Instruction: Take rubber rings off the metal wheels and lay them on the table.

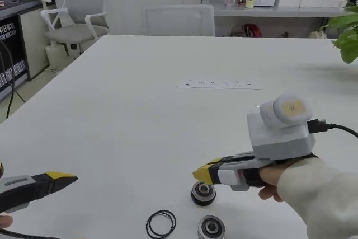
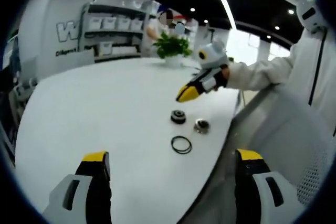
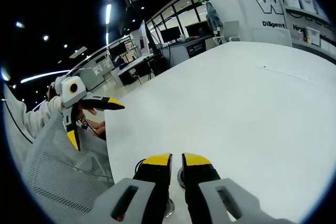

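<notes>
Two small metal wheels stand near the table's front edge: a dark-rimmed one (image 1: pixel 203 192) and a greyer one (image 1: pixel 211 228) closer to me. A pair of thin black rubber rings (image 1: pixel 161 223) lies flat on the table to their left. My right gripper (image 1: pixel 202 173) is shut, its yellow tips just above and behind the dark-rimmed wheel (image 3: pixel 180 177), with nothing visible between them. My left gripper (image 2: pixel 172 157) is wide open and holds nothing. It sits well left of the rings (image 2: pixel 181 144), with one finger (image 1: pixel 61 179) at the bottom left.
The white table (image 1: pixel 168 99) stretches far ahead, with a power strip (image 1: pixel 218 84) set in its middle. Chairs (image 1: pixel 179 19) stand at the far edge, and a green plant (image 1: pixel 347 34) sits at the right. The front edge runs close to the wheels.
</notes>
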Demonstrator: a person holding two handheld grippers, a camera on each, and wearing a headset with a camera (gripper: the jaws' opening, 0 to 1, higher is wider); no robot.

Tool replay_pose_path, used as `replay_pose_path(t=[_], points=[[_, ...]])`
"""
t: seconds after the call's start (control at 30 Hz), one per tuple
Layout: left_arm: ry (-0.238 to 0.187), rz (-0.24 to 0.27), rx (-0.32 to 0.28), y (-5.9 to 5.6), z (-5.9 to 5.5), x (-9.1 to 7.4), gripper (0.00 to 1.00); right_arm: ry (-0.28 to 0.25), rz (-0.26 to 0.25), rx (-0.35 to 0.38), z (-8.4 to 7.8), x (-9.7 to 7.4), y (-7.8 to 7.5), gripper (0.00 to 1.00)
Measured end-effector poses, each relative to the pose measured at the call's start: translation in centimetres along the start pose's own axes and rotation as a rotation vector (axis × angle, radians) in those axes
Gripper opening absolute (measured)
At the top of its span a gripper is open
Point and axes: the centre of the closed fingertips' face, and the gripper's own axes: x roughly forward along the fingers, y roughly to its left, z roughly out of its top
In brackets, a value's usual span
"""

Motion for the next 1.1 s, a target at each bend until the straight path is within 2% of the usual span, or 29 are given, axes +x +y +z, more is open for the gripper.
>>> replay_pose_path(t=[0.2,0.27,0.33,0.5,0.67,0.87,0.97,1.1], points=[[-0.031,-0.011,0.076,0.6,4.7,-0.2,1.0,-0.03,-0.053,0.021,0.2,-1.1,-2.0,0.08],[-0.037,-0.022,0.113,0.6,6.1,-0.1,1.0,-0.033,-0.066,0.027,0.1,-1.4,-2.5,0.09],[-0.062,-0.035,0.146,0.4,7.7,0.1,1.0,-0.034,-0.076,0.033,0.0,-1.7,-3.0,0.1],[-0.097,-0.07,0.179,-0.1,10.3,1.0,1.0,-0.046,-0.097,0.054,-0.3,-2.4,-4.0,0.11],[-0.091,-0.088,0.214,-0.2,11.6,2.6,1.0,-0.036,-0.109,0.063,-0.9,-2.6,-4.5,0.13],[-0.11,-0.118,0.247,-0.5,13.6,5.2,1.0,0.044,-0.096,0.013,-2.7,-2.1,-4.1,0.16],[-0.109,-0.124,0.261,-0.5,14.0,6.6,1.0,0.088,-0.088,-0.025,-3.5,-1.8,-3.8,0.17],[-0.094,-0.121,0.31,-0.3,13.9,8.5,0.95,0.128,-0.066,-0.057,-4.5,-1.3,-3.4,0.19]])
